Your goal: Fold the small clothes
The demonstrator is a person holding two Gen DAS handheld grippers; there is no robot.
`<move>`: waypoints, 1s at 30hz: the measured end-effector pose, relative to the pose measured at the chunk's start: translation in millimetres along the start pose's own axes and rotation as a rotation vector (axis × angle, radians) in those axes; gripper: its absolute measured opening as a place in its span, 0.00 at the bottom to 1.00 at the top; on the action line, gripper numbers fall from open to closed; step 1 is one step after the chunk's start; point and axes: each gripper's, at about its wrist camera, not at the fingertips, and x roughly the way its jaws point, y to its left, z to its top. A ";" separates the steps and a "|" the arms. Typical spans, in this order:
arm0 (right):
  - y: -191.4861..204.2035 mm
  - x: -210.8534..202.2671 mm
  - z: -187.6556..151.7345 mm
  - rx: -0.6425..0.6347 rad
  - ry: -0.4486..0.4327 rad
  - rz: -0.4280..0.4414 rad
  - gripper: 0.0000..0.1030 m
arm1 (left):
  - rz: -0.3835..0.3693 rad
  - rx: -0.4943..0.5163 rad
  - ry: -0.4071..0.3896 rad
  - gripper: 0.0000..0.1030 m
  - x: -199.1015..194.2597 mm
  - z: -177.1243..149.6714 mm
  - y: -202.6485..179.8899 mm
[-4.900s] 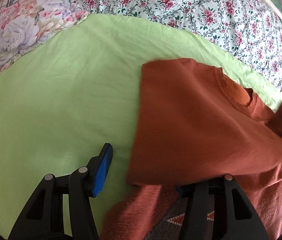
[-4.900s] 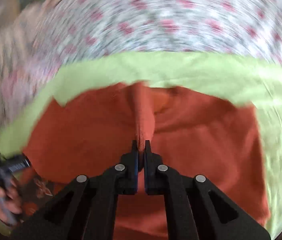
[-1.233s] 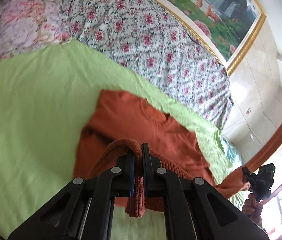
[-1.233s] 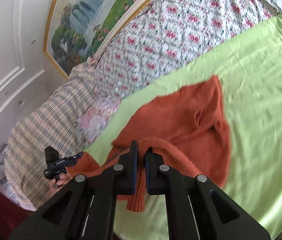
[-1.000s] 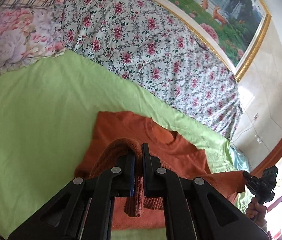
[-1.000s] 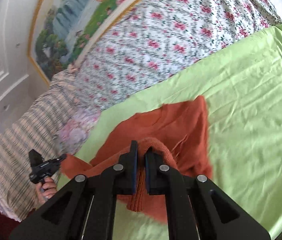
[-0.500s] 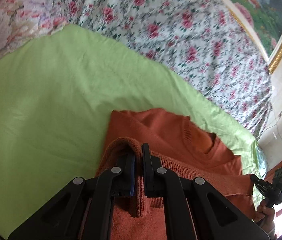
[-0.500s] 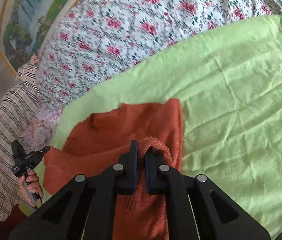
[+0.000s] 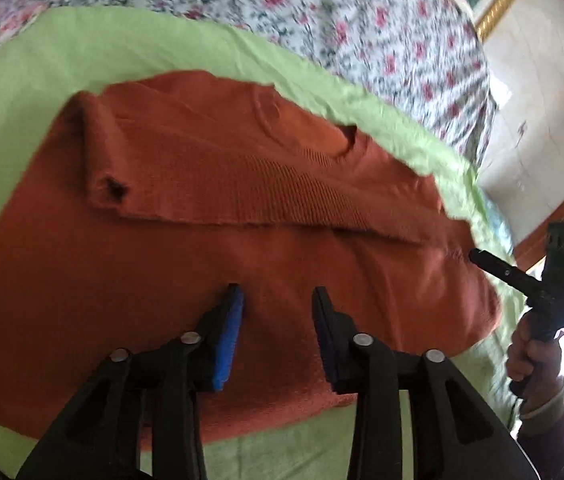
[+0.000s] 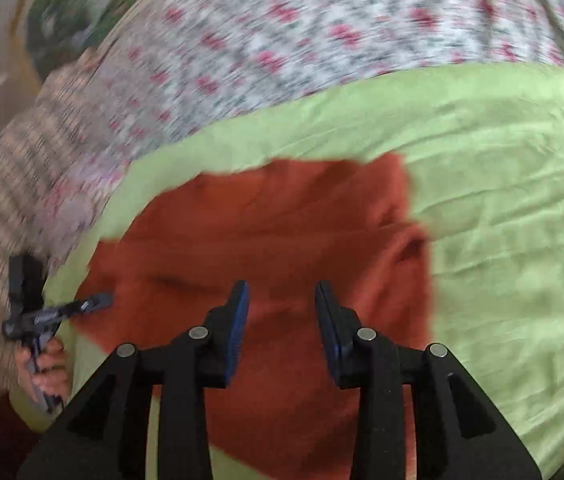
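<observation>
A rust-orange knitted sweater (image 9: 210, 216) lies on a plain lime-green sheet (image 10: 514, 208). Behind is a white quilt with pink flowers (image 9: 362, 28).

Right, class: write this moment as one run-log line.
left gripper: open, jaws just opened, nothing between | right gripper: open, jaws just opened | sweater: folded on green sheet

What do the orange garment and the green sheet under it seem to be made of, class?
Orange garment: looks like a knitted fabric, matt, with ribbed bands near the collar and hem. Green sheet: probably thin woven cloth, smooth, with fine creases; the fibre can't be told.
</observation>
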 end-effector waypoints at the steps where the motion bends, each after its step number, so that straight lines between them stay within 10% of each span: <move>1: 11.3 8.6 -2.0 -0.042 0.029 0.020 0.36 | 0.021 0.025 0.015 0.41 4.0 1.8 -5.6; 8: 33.6 71.5 0.8 -0.247 0.246 0.020 0.34 | 0.164 0.124 0.098 0.29 37.6 59.3 -4.3; 16: -31.0 66.7 67.2 -0.018 0.059 -0.281 0.36 | 0.299 -0.029 -0.042 0.32 38.6 132.6 37.4; 30: -10.9 14.9 5.6 0.120 -0.007 -0.140 0.38 | 0.108 -0.177 -0.165 0.38 -42.3 -6.1 15.2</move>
